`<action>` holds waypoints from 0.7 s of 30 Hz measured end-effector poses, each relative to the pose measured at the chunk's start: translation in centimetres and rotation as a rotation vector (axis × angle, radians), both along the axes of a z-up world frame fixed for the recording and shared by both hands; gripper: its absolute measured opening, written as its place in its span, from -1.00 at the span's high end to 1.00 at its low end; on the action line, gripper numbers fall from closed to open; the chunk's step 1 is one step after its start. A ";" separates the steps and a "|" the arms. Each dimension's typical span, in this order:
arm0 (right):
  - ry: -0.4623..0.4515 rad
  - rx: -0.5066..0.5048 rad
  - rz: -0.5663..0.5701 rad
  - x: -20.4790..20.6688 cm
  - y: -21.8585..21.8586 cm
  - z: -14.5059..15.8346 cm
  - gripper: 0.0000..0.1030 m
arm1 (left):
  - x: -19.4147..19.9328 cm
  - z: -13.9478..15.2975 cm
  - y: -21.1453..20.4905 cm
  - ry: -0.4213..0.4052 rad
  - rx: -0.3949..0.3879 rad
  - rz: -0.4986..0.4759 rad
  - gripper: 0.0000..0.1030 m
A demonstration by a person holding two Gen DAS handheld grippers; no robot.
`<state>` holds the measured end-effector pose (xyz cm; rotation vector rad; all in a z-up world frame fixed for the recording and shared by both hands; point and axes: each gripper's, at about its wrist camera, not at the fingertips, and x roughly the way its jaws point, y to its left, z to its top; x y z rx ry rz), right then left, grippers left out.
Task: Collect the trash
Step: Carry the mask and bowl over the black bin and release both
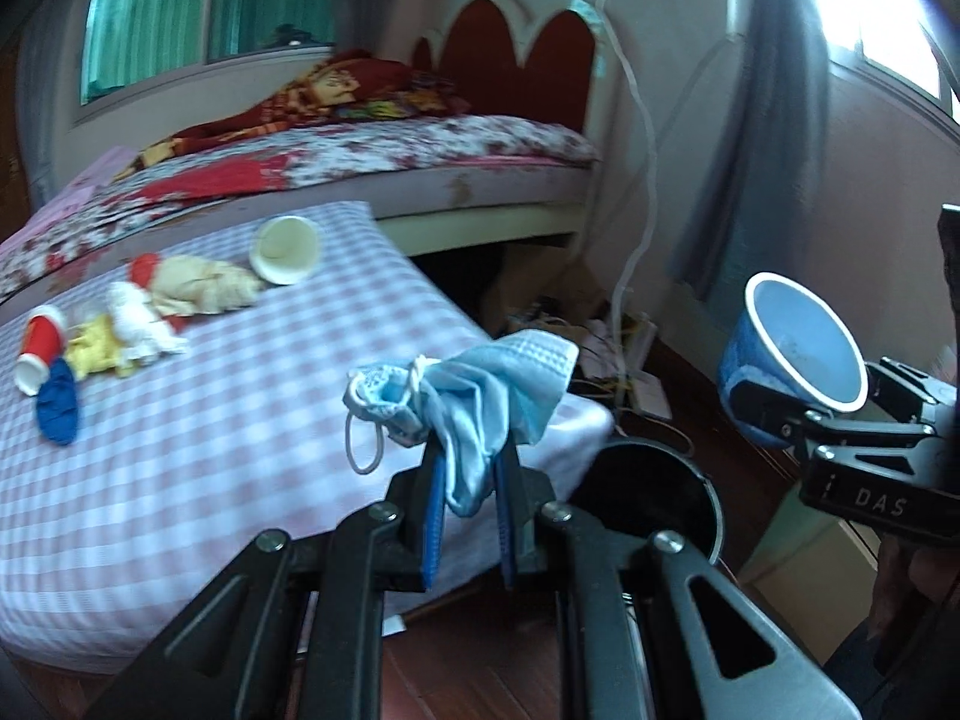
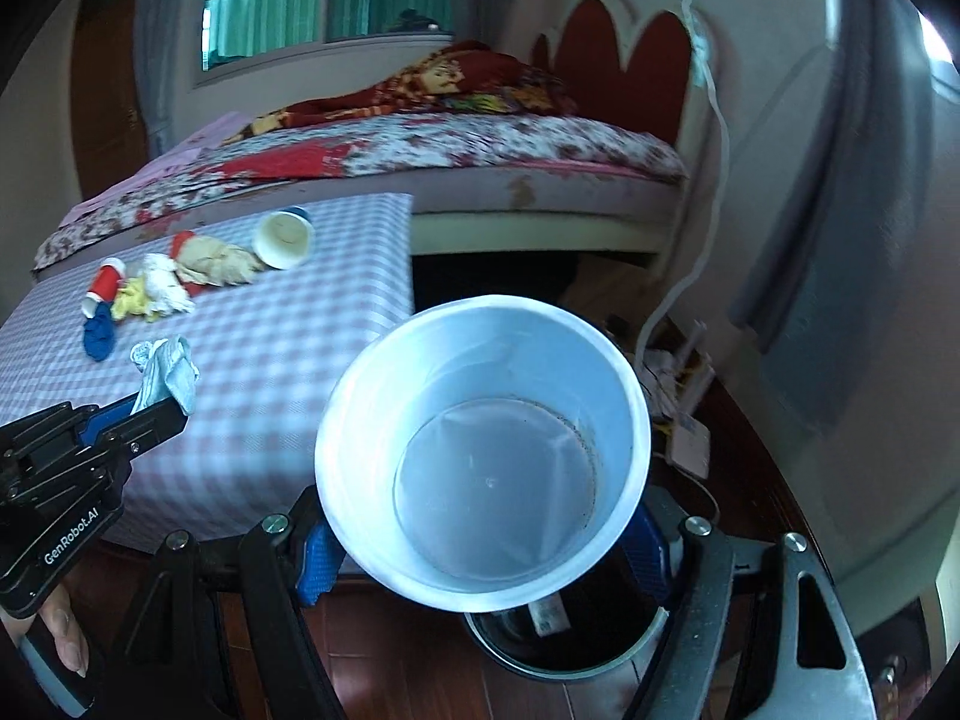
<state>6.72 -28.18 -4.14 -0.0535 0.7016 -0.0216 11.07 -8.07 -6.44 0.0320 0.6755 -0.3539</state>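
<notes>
Blue face mask (image 1: 480, 384) is clamped in our left hand-held gripper (image 1: 471, 498), jaws shut on it. Our right hand-held gripper (image 2: 486, 546) grips a white-lined cup (image 2: 486, 450), jaws wide around it. We note the black bin (image 2: 564, 642) directly below the cup and just right of the mask; we judge the right hand nearer. More litter remains on the desk (image 1: 240, 420), far left.

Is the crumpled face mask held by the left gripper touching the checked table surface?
Apart. In the left wrist view the face mask hangs pinched between the left gripper fingers, above the checked table.
</notes>
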 end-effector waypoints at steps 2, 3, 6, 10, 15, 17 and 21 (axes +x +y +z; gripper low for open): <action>0.018 0.012 -0.025 -0.6 -1.7 -0.6 -0.50 | -0.2 -0.3 -1.5 0.012 0.000 -0.033 0.70; 0.024 0.012 -0.034 -0.9 -2.4 -0.8 -0.50 | -0.4 -0.5 -2.3 0.017 0.001 -0.049 0.70; 0.049 0.019 -0.062 -1.8 -4.9 -1.6 -0.50 | -0.8 -1.2 -4.6 0.037 0.007 -0.099 0.70; 0.074 0.017 -0.089 -2.6 -7.4 -2.6 -0.50 | -1.3 -2.2 -7.3 0.068 0.011 -0.154 0.70; 0.116 0.020 -0.108 -3.2 -9.9 -4.3 -0.50 | -0.9 -3.5 -10.0 0.117 0.012 -0.205 0.70; 0.130 0.022 -0.108 -3.2 -10.6 -5.0 -0.50 | -0.7 -4.1 -11.0 0.133 0.021 -0.221 0.70; 0.158 0.025 -0.099 -2.7 -11.5 -6.4 -0.50 | 0.0 -5.5 -12.4 0.166 0.040 -0.238 0.70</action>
